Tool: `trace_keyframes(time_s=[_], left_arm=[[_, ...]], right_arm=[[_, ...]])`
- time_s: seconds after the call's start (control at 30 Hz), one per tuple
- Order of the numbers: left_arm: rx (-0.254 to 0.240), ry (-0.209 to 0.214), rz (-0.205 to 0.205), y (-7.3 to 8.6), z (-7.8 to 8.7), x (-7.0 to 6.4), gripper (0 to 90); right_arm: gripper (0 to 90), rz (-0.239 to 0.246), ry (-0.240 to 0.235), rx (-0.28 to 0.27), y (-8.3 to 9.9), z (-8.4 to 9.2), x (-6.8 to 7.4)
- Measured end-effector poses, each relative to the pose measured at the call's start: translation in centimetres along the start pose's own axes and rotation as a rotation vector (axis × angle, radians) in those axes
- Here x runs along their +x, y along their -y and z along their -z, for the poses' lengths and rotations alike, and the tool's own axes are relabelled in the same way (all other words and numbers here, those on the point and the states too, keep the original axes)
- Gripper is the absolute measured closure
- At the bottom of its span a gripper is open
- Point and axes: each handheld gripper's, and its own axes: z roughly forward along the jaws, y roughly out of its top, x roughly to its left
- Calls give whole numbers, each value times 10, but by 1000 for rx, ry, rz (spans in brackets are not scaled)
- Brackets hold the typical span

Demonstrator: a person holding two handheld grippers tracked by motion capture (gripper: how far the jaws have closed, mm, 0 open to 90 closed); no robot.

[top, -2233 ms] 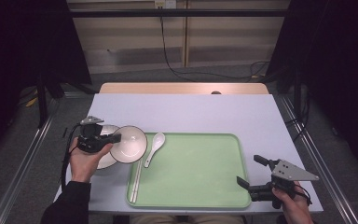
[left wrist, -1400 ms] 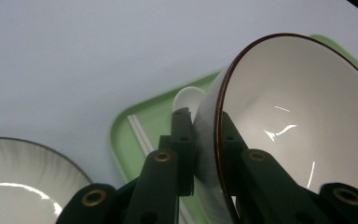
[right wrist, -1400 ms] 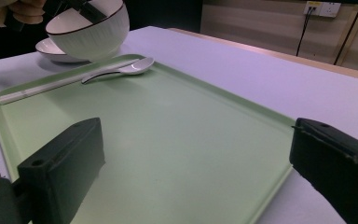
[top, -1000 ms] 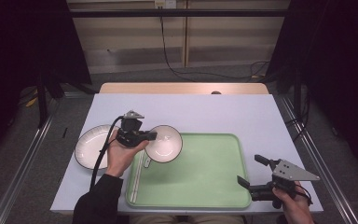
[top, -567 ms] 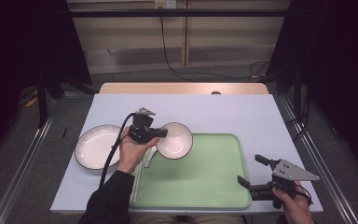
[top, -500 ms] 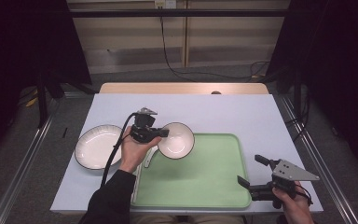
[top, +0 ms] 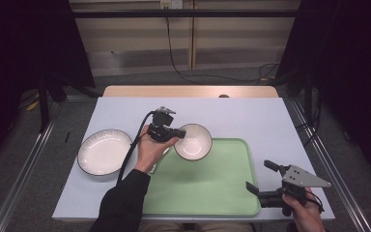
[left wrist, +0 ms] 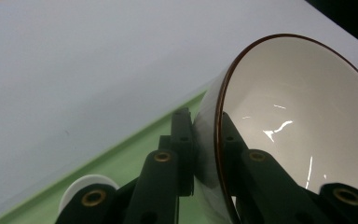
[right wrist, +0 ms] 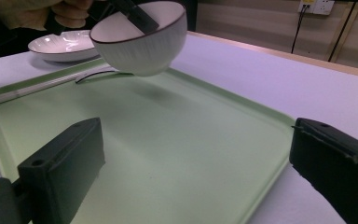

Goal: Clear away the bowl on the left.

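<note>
While the left hand-held gripper [top: 176, 135] clamps the bowl [top: 193, 141] rim, the green tray [top: 212, 186] lies just beneath, nearward; the right hand-held gripper [top: 260, 178] gapes wide.

The worktop [top: 251, 116] has a pale lilac-white surface, and a strip of light wood [top: 188, 91] runs along its far edge. Behind it the wall [top: 135, 43] is made of beige panels. A power socket [top: 170, 4] sits high on this wall, and a black cable [top: 174, 58] hangs from it down to the grey floor [top: 53, 145]. Dark curtains [top: 24, 43] close both sides. Metal rails [top: 26, 169] lie on the floor beside the worktop.
</note>
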Motion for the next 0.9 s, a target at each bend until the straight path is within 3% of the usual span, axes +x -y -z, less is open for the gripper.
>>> trace_keyframes(time_s=[0.07, 0.2, 0.33, 0.53, 0.7, 0.73, 0.8, 0.9], left_arm=[[13, -20, 0, -1, -6, 0, 819], [12, 1, 26, -4, -18, -2, 818], [27, 16, 28, -8, -28, -7, 819], [42, 41, 22, -12, -39, -17, 819], [33, 36, -24, -18, -50, -31, 819], [38, 29, -16, -18, -51, -32, 819], [47, 62, -13, -17, -55, -33, 819], [52, 57, -10, -17, -63, -37, 819]], right_arm=[[29, -4, -2, -1, 0, 1, 0], [29, -7, -2, 3, 0, 0, -1], [29, -12, -3, -1, 0, 1, 0], [30, -9, 1, -4, 0, 1, -1], [30, -7, -2, 4, 0, 1, 0], [30, -3, -1, 3, 1, 1, 0], [30, -3, 0, 5, 1, 1, -1], [30, -3, -1, 4, 1, 1, -1]])
